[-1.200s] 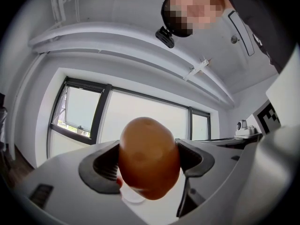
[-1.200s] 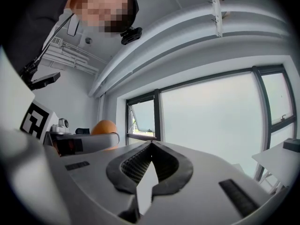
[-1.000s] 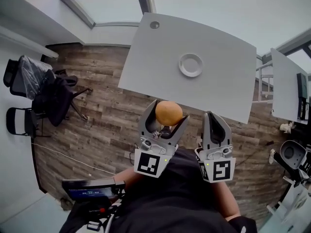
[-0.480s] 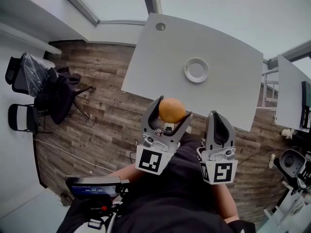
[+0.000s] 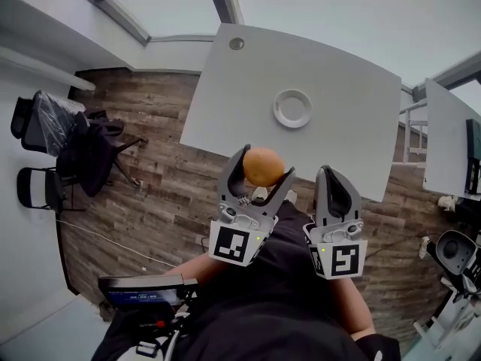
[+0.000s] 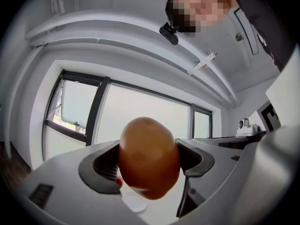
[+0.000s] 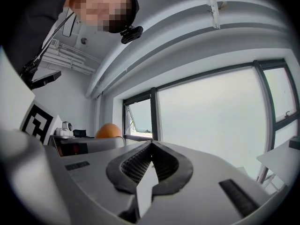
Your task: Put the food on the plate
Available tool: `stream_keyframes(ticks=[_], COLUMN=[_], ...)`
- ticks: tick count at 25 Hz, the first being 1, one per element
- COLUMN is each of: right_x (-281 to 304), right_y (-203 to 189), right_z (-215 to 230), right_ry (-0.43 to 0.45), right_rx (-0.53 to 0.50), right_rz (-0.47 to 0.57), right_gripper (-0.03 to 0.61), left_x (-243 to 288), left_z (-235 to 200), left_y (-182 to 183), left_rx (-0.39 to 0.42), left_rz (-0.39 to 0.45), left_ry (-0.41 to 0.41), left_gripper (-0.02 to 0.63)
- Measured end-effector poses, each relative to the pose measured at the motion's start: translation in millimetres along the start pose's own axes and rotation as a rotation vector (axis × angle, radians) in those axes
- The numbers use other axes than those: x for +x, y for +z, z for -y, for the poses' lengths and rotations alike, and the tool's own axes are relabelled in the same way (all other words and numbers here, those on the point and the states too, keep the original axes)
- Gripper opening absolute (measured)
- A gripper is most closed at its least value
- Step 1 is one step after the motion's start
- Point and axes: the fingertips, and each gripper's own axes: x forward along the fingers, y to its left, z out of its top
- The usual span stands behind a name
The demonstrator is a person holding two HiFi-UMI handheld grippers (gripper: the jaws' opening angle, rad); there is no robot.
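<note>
Now | left gripper clamps orange | by table near edge | plate beyond

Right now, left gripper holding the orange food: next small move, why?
Probably carry the left gripper forward over the grey table towards the round white plate: its fingers grip the round orange-brown food, which is well short of the empty plate.

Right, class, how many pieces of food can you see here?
1: the round orange-brown food item, gripped in the left gripper, short of the round white plate, which is empty.
</note>
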Motion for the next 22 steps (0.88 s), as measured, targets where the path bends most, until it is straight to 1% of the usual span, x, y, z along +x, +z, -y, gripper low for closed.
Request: stream_keyframes(ticks=[5, 14, 18, 22], right_x=[1, 2, 2, 5], right_y=[2, 3, 2, 3], right_z=[5, 19, 28, 37], right_ry=[-0.008, -0.021, -0.031, -0.041], right_rx=[0.004, -0.013, -0.009, -0.011], right_rz=[0.013, 0.011, 0.009, 0.010], right_gripper=[-0.003, -0.003, -0.003, -0.003], left_x=[12, 36, 46, 56], left_z=[1, 2, 0, -9], left_y=[-14, -30, -38, -46], left_rx=[-0.025, -0.016, -0.014, -0.025], left_rz=[-0.035, -0.071, -0.084, -0.098], left_ry=[-0.020, -0.035, -0.031, -0.005], left_gripper=[0.344, 0.344, 0.344, 0.344])
